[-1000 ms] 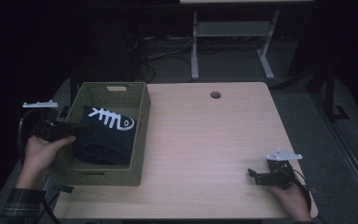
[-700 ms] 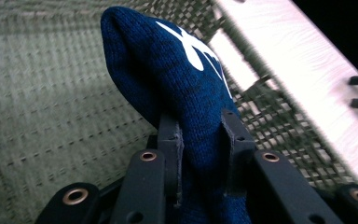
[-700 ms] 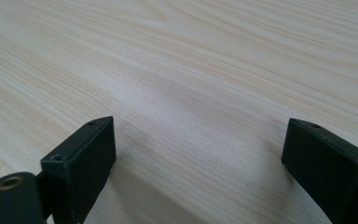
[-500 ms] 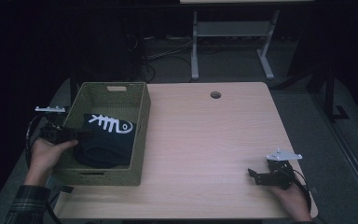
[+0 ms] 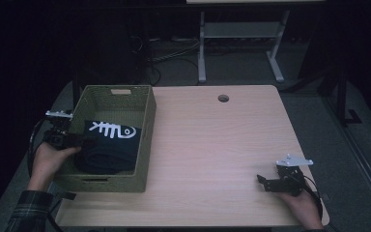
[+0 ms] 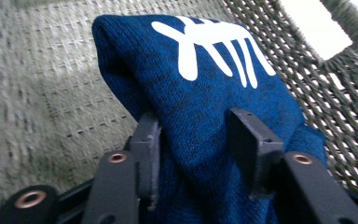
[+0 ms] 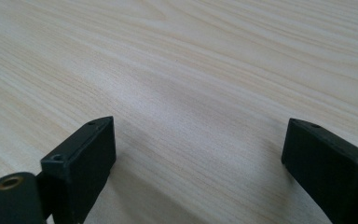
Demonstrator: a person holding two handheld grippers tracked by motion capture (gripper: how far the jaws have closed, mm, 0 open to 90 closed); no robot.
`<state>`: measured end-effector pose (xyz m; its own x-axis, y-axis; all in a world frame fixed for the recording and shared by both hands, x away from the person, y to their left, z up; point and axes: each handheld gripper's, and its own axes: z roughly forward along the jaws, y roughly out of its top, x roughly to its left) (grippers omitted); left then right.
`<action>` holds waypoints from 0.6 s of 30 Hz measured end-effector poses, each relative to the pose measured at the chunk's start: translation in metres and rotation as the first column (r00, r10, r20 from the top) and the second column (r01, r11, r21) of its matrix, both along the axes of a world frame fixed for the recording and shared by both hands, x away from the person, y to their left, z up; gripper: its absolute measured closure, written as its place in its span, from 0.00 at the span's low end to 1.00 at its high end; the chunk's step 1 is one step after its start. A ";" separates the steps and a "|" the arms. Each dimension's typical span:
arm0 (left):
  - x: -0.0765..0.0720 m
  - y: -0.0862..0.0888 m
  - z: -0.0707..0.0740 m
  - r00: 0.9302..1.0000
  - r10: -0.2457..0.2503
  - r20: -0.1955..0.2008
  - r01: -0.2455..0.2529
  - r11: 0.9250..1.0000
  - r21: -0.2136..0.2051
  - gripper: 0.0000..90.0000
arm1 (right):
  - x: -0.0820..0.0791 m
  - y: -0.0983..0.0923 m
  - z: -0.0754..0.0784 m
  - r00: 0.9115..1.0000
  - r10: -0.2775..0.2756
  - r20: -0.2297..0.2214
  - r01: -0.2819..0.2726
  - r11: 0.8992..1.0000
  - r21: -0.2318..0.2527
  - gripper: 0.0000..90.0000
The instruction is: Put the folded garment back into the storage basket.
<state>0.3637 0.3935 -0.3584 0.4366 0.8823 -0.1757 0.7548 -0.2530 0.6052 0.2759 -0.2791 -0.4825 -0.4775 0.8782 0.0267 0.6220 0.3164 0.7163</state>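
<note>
Between the left hand-held gripper's [image 6: 196,154] just-opening, released jaws lies a folded navy fishbone-print garment [image 6: 205,88] inside the woven basket [image 5: 145,121]; right hand-held gripper [image 7: 198,163] open over worktop [image 7: 191,70].

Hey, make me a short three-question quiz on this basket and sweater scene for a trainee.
1. True or false: the folded dark blue knit sweater with a white fishbone print lies inside the woven olive-green basket.
2. Which gripper rests on the pale wooden table: A left gripper, B right gripper?
3. Fill in: the sweater's print is coloured ____.

Key: 1 true. 2 B. 3 white.
</note>
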 end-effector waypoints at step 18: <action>-0.010 0.008 0.014 0.994 0.094 0.053 -0.096 0.995 0.032 0.32 | 0.000 0.000 0.000 1.000 0.000 0.000 0.000 1.000 0.000 0.11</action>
<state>0.3537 0.4017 -0.3440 0.3583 0.9254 -0.1240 0.7447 -0.2031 0.6357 0.2759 -0.2791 -0.4825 -0.4774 0.8783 0.0268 0.6220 0.3162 0.7163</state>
